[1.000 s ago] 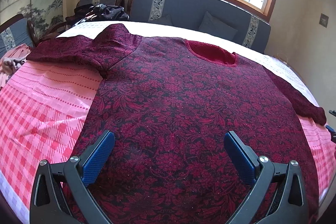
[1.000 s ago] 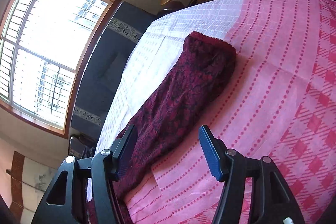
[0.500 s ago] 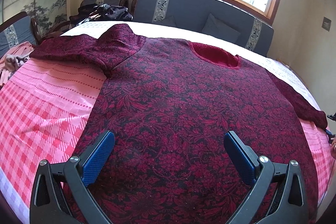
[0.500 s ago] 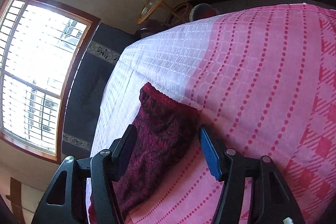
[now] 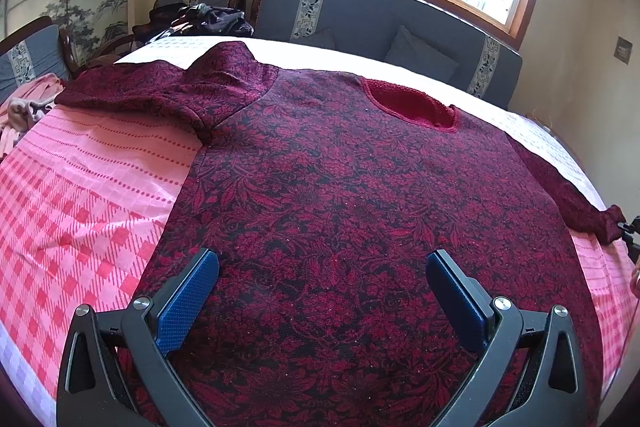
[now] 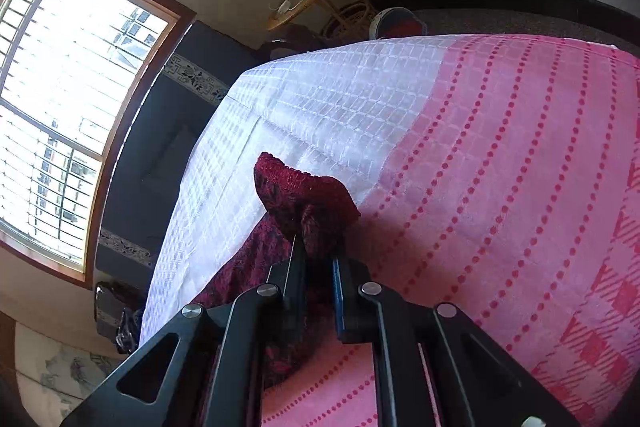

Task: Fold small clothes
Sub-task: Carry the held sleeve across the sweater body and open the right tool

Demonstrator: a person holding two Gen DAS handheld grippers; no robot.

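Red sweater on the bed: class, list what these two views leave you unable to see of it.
- Sweater hem: left wrist view, cut off by the bottom edge and the left gripper.
- Cuff underside: right wrist view, hidden between the closing right gripper jaws.
- Sweater's body: right wrist view, blocked by the gripper.

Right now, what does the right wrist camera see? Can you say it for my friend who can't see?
The right gripper is closing its fingers on the bunched cuff of a dark red flowery sweater sleeve. The sleeve lies on a bed with a pink and white checked bedspread. A bright window is at the left.
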